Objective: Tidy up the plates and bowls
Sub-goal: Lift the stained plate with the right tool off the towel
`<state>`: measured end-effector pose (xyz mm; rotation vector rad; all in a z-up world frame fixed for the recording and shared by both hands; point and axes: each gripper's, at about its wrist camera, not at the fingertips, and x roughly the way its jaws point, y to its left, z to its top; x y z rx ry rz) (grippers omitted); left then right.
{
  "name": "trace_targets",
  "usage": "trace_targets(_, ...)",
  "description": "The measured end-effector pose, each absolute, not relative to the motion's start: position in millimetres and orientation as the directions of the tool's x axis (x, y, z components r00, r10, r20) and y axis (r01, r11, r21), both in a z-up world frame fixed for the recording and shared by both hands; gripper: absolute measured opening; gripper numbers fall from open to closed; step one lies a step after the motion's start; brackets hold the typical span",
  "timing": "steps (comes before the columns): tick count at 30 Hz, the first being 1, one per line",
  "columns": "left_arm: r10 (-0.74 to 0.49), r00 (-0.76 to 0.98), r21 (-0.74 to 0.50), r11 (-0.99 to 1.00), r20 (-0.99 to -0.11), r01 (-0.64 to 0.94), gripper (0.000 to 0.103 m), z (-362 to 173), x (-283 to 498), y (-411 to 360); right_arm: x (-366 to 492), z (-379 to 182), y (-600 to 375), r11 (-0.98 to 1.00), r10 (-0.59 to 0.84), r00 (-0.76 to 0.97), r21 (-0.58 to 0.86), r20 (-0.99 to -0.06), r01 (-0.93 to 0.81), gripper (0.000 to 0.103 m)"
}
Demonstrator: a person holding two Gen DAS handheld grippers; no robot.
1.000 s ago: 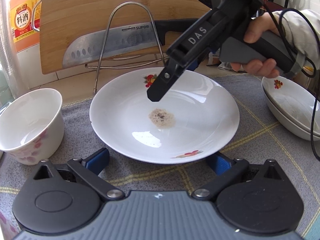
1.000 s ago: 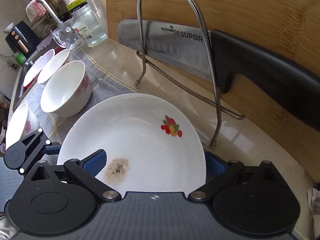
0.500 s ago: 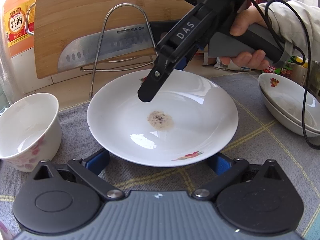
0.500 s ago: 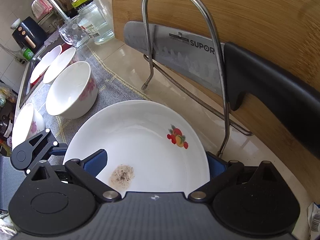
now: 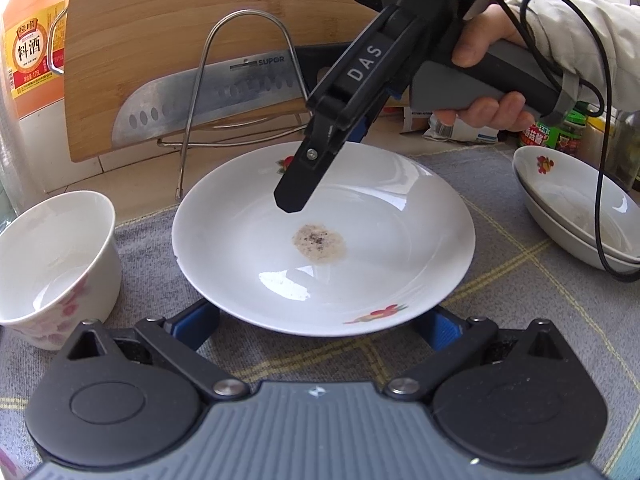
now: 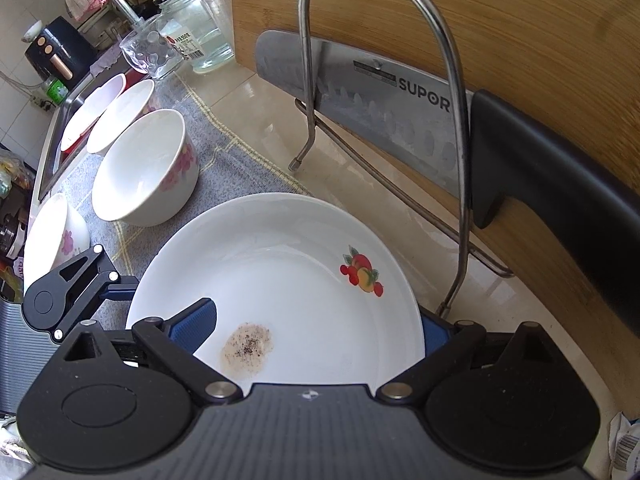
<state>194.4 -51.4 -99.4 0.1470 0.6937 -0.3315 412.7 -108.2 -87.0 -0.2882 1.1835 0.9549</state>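
White plate (image 5: pixel 360 240) w/ fruit prints sits on the grey checked cloth (image 5: pixel 500 300), a brownish speckled smear near its centre. Left gripper (image 5: pixel 320 322) is low at the plate's near rim, blue pads either side, jaws spread wide, not pinching anything. Right gripper (image 6: pixel 316 320), held by a hand (image 5: pixel 492 76) in a pale sleeve, angles down over the plate's far side: one blue finger over the inside of the plate, the other outside the rim by the steel rack (image 6: pixel 440 80). Its jaws have just been closing a little but are still wide, rim between them, no squeeze visible. Floral bowl (image 5: pixel 52 256) to the plate's left, stacked dishes (image 5: pixel 572 216) to its right. Knife (image 5: pixel 208 100) & wooden board (image 5: pixel 180 20) lean at the rack.
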Motion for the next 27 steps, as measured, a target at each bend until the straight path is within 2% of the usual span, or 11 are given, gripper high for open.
trace_targets(8, -0.249, 0.725, 0.053, 0.929, -0.642, 0.366, 0.103, -98.6, 193.6, -55.8, 413.4, -86.6, -108.1, 0.595, 0.485, 0.060, 0.279, -0.872, -0.754, 0.102)
trace_targets(27, -0.275, 0.704, 0.014, 0.927, -0.654, 0.375, 0.102, -93.7, 195.9, -49.2, 405.3, -83.0, -108.3, 0.589, 0.488, 0.076, 0.264, -0.870, -0.764, 0.102)
